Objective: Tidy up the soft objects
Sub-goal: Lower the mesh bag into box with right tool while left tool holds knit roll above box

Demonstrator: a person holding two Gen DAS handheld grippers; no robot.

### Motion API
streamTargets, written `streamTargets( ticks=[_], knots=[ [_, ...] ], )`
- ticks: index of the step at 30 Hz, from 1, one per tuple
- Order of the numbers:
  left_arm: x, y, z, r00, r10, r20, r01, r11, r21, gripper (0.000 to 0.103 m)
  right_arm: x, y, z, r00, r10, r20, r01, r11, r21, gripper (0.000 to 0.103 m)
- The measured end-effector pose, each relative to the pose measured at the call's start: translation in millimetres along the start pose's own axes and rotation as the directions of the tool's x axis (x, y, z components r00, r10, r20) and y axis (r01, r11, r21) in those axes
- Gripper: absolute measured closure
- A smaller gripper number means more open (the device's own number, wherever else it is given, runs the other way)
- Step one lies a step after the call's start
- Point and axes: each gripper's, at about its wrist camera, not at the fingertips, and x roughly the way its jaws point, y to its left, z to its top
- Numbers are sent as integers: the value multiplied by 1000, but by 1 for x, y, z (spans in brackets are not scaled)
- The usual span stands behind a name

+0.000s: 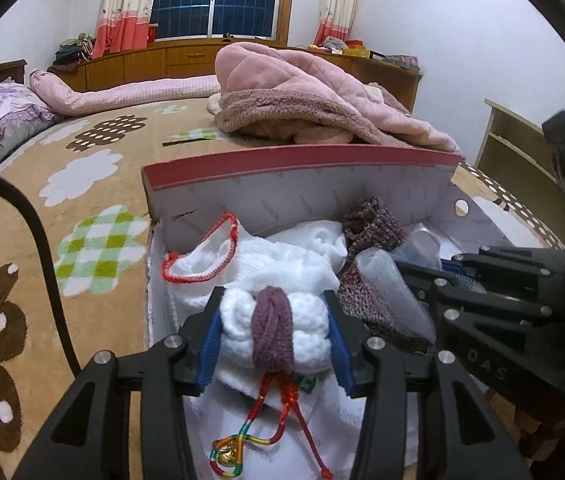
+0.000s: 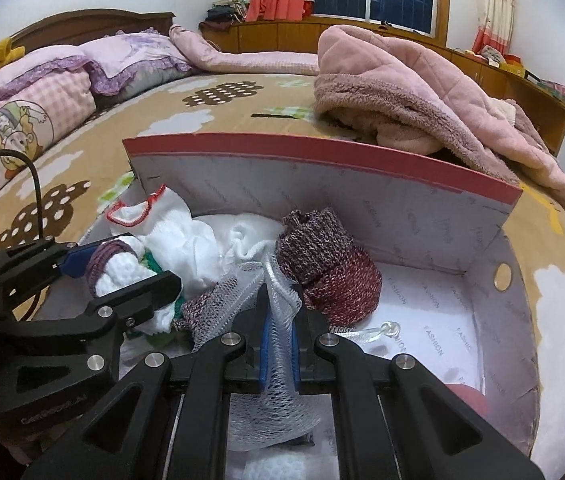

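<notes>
My left gripper is shut on a rolled white knit bundle wrapped by a purple band, low over the near left part of an open shoe box. A red cord with a gold charm dangles under the bundle. My right gripper is shut on a white mesh net in the middle of the box. A maroon knit piece lies just beyond it. White cloth with red trim fills the box's far left. Each gripper shows in the other view: left gripper, right gripper.
The box sits on a bed with a brown flower-patterned cover. A pink fleece coat is heaped right behind the raised red-edged lid. Pillows lie at the headboard. A black cable loops at the left. White paper lines the box's right half.
</notes>
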Motion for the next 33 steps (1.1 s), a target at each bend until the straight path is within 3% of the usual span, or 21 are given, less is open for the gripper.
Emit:
streamTargets(
  ticks=[21,25,29,33],
  knots=[
    [2,-12,-3,999,54,2,-54,997,48,37,-5,8,-5,998,-59,8,59,998,-38,93],
    [-1,-13,-4,994,110,24,-111,993,45,31,-6,8,-6,996,-93,14,94,995,-36,88],
    [-1,-14,-4,992,122,19,-122,991,53,31,-8,4,-5,989,-147,28,147,989,-28,72],
    [1,-16,-4,991,132,15,-133,989,65,30,-8,-1,-4,992,-122,22,122,992,-7,71]
  ],
)
